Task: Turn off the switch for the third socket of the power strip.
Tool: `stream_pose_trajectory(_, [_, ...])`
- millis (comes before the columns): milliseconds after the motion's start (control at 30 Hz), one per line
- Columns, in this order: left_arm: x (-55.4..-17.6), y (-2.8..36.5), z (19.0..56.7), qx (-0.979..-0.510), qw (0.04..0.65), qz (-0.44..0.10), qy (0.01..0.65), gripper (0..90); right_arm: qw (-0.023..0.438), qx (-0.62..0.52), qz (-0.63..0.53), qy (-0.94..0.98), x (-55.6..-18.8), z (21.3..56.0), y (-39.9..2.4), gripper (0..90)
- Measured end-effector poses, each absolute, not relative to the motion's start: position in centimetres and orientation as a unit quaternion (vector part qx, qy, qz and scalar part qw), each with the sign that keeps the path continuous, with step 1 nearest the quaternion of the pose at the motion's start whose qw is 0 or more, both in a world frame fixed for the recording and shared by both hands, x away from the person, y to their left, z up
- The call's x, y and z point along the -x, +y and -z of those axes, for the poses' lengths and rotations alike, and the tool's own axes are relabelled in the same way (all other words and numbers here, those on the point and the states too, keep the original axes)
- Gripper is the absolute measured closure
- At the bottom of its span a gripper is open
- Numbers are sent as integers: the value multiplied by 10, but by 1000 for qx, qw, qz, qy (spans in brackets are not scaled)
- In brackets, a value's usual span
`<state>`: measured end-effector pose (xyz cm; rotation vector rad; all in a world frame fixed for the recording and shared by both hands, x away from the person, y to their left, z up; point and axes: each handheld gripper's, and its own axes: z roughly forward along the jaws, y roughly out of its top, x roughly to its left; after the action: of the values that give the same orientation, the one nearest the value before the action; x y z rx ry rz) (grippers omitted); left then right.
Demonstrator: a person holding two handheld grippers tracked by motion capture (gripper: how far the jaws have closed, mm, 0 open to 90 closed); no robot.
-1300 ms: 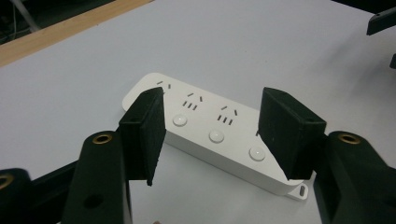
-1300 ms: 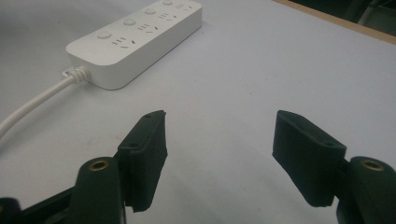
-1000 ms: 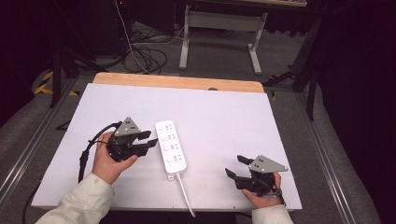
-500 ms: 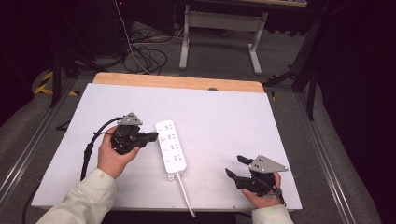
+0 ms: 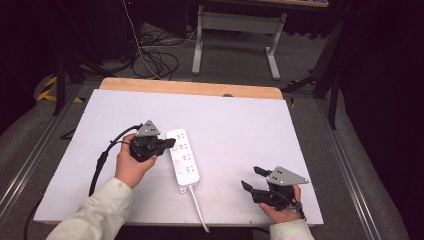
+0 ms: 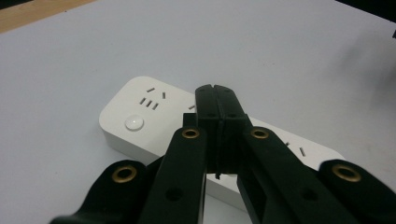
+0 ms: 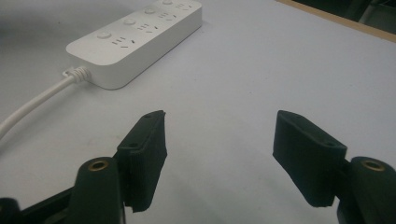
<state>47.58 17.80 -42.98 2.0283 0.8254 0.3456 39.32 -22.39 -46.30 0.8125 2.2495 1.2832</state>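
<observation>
Left hand (image 5: 131, 167) at the left-centre of the white table (image 5: 240, 125), holding the left gripper (image 5: 169, 143); black cable (image 5: 102, 160) trails from it back toward the near table edge. Jaws clenched together, nothing between them; in the left gripper view the left gripper (image 6: 215, 95) has its pressed tips over the power strip (image 6: 154, 121), above its top face near the far end. Whether the tips touch the strip: cannot tell.

Power strip (image 5: 183, 158) white, lying flat near table centre, long axis running roughly away from the person, just right of the left gripper. Round buttons and socket slots visible on top. White cord (image 5: 197, 207) leaves its near end and runs off the near table edge.

Right gripper (image 5: 252, 179) near the table's right near corner, well apart from the strip, held in the right hand (image 5: 280, 207). Jaws released, spread wide, empty; in the right gripper view the right gripper (image 7: 219, 140) sits over bare table, with the power strip (image 7: 140, 37) at upper left.
</observation>
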Motion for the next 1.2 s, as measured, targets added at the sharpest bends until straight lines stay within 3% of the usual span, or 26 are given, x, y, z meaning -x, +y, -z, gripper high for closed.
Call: stream_pose_trajectory(1200, [-498, 166, 463, -825, 403, -136, 372, 899, 211, -290, -462, 811, -394, 464, -224, 350])
